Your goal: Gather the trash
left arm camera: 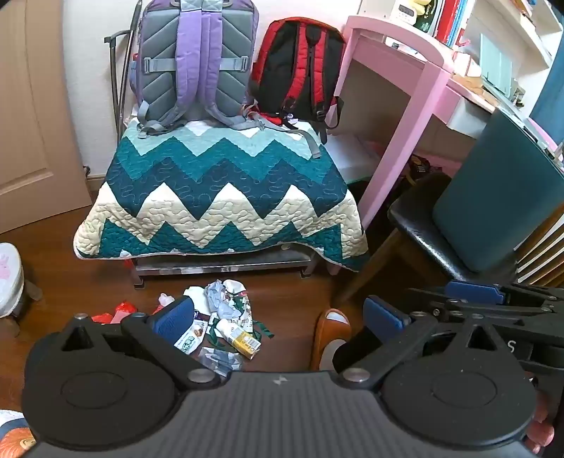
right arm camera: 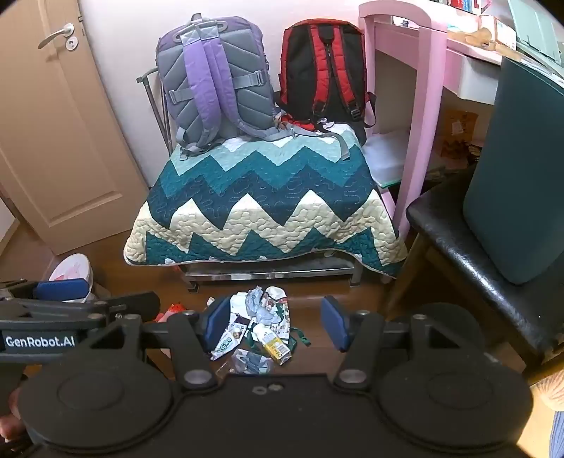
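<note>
Trash pile (right arm camera: 257,331) on the wood floor (right arm camera: 335,292), in front of the quilt-covered bench (right arm camera: 268,211). Both the left gripper (left arm camera: 278,317) and right gripper (right arm camera: 278,322) are held above it with fingers spread wide and nothing between them. A slip is judged likely if the glossy yellow carton (right arm camera: 275,347) is pinched on its edge; thin wrappers may be missed against the floor. Crumpled tissue, printed packets and what is perhaps a clear plastic bag are seen loosely heaped.

You are in a child's bedroom at home: a pink wooden desk (left arm camera: 398,81) with shelved books (left arm camera: 454,21), a purple-and-grey school backpack (left arm camera: 195,63), a red-and-black backpack (left arm camera: 299,67), a zigzag quilt (left arm camera: 222,197), and a beige panelled door (right arm camera: 60,134).
</note>
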`<state>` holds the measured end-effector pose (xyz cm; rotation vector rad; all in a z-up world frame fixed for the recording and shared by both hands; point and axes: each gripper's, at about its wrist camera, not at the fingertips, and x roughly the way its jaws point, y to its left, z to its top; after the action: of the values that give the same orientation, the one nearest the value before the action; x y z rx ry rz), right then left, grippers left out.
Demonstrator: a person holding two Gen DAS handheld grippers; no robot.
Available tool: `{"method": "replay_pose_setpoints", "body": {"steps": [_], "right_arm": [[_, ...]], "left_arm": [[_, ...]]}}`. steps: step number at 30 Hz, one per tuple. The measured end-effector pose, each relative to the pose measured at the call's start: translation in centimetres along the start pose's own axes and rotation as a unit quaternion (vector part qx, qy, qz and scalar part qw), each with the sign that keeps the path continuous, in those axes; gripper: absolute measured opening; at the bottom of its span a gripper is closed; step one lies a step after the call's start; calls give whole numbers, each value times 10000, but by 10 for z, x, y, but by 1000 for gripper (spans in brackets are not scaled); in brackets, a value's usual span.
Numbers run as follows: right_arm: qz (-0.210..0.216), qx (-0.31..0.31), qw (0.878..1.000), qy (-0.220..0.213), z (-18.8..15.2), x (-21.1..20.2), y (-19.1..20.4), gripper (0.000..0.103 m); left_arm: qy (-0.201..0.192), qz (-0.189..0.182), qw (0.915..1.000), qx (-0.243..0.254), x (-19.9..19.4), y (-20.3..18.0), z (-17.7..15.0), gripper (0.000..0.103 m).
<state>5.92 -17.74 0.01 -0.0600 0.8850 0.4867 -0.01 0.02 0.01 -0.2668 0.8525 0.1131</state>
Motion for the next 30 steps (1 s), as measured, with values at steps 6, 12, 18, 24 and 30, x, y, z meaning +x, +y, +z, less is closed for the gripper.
{"method": "replay_pose_setpoints", "body": {"steps": [6, 12, 18, 24, 30], "right_arm": [[-8, 3, 10000, 69, 1, 0, 0, 57], [-46, -18, 10000, 55, 2, -1, -5, 57], [-170, -27, 9999, 19, 2, -8, -1, 57], [-271, -1, 9996, -21, 1, -15, -2, 57], [-289, 55, 9996, -55, 1, -18, -2, 57]], "left_arm": [[62, -94, 9999, -1, 1, 11, -1, 103], [62, -123, 9999, -3, 1, 21, -4, 103], [30, -99, 9999, 44, 1, 2, -2, 103], [-2, -212, 9997, 114, -2, 1, -3, 103], [-18, -217, 9997, 144, -4, -4, -1, 103]]}}
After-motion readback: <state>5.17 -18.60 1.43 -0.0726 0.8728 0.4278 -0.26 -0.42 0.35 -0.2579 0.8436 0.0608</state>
